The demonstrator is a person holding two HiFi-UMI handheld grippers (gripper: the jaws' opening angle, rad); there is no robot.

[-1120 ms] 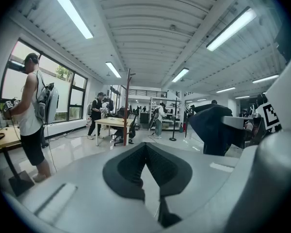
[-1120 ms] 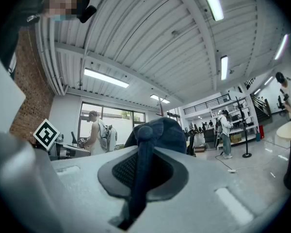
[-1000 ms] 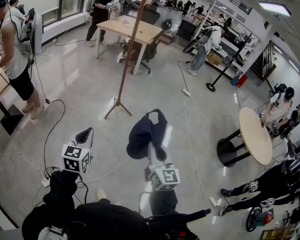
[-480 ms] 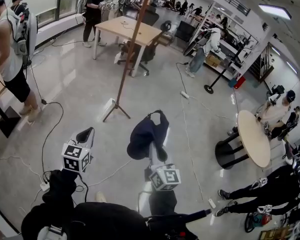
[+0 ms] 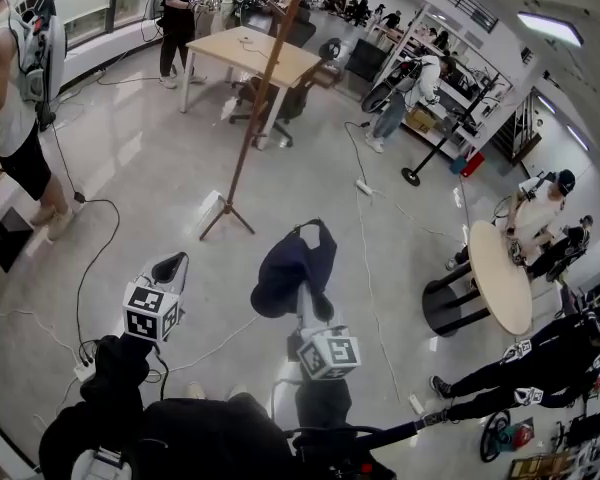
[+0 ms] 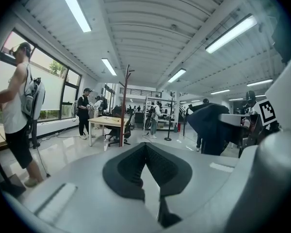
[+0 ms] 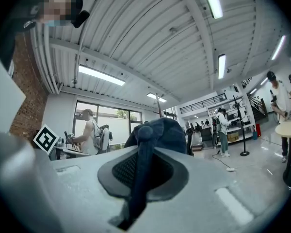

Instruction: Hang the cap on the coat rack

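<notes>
In the head view my right gripper point(image 5: 306, 303) is shut on a strap of a dark navy cap point(image 5: 288, 266), which hangs bunched over the jaws above the floor. The right gripper view shows the strap point(image 7: 141, 171) running down between the pads of that gripper point(image 7: 143, 152), with the cap's crown point(image 7: 162, 129) just beyond. The wooden coat rack point(image 5: 255, 108) stands ahead and to the left, its feet point(image 5: 223, 218) on the floor a good way off. My left gripper point(image 5: 168, 268) is level with the right one and shut on nothing point(image 6: 145, 147). The rack point(image 6: 124, 106) stands far off in that view.
A wooden table point(image 5: 250, 56) with office chairs stands behind the rack. A round table point(image 5: 500, 278) is at the right. Cables point(image 5: 90, 258) and a power strip point(image 5: 363, 186) lie on the floor. People stand at the left point(image 5: 15, 78), the back and the right.
Both grippers and the cap keep their places in the head view. The room has slid a little down and left as the view shifted. The people at the right have moved.
</notes>
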